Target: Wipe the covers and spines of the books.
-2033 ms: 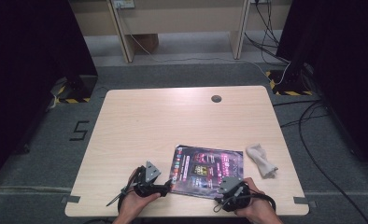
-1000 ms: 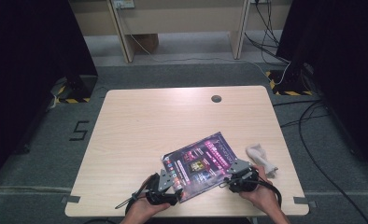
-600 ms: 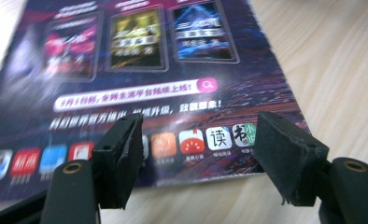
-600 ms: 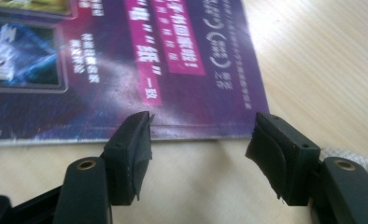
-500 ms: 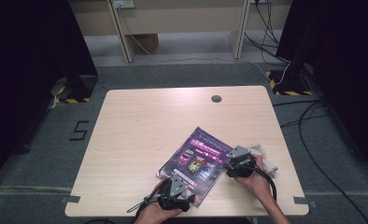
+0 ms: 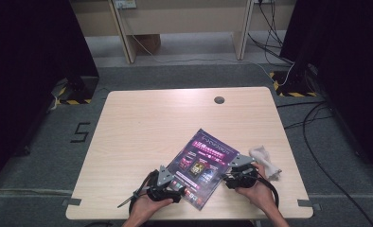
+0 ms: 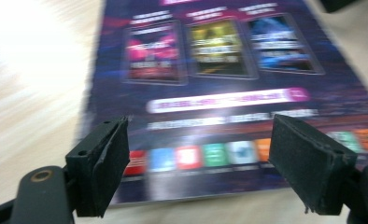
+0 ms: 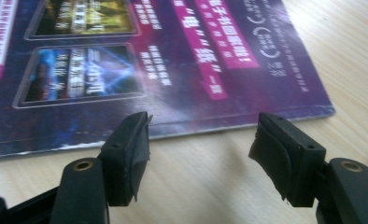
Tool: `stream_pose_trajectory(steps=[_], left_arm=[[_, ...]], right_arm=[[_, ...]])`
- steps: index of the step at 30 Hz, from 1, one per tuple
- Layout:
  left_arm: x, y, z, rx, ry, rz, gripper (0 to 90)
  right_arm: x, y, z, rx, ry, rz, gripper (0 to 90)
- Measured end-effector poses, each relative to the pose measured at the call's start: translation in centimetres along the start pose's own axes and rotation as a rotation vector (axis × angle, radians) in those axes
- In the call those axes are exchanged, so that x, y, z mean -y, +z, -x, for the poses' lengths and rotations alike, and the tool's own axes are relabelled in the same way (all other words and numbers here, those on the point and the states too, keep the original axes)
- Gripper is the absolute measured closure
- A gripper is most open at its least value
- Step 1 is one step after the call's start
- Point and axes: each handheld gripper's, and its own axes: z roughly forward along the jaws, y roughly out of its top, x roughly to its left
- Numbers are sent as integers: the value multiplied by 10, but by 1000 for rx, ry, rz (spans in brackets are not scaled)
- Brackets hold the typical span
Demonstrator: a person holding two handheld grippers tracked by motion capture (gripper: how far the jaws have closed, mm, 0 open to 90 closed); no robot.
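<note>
Both claws stand open with nothing pinched between them. From where I watch, the left claw (image 6: 177, 189) sits at the lower middle of the high view, at the near corner of the booklet (image 6: 204, 165); its jaws have just been opening, and in its own view the two black pads straddle the booklet's (image 7: 205, 84) bottom edge without pressing on it, so I'd say it has let go of the cover rather than reaching for a new hold. The right claw (image 6: 228, 179) lies lower right of centre, just beside the booklet's right edge, and its own view shows bare table between its pads, with the glossy purple cover (image 8: 140, 60) lying flat just beyond them. The booklet itself rests skewed on the table (image 6: 146, 123), one corner pointing to the upper part of the frame and another toward the near edge. That slant, with a hand at each side, looks to me like a turning job: each claw nudges an edge, then releases so the paper stays where it was put. A crumpled white cloth (image 6: 266, 161) waits at the right, near the right hand (image 6: 258, 191), clear of the booklet.
</note>
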Motion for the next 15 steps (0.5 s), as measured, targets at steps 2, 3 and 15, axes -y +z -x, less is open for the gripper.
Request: stream_pose_trajectory(steps=[2, 3, 15], left_arm=[[1, 1, -6, -9, -8, -8, 203], [1, 1, -7, -12, -8, -13, 203], [2, 2, 5, 17, -4, -44, 253]], right_arm=[[-1, 1, -4, -8, -3, -3, 358], [-1, 2, -5, -12, -9, -3, 359], [-5, 6, -5, 14, -25, -14, 323]])
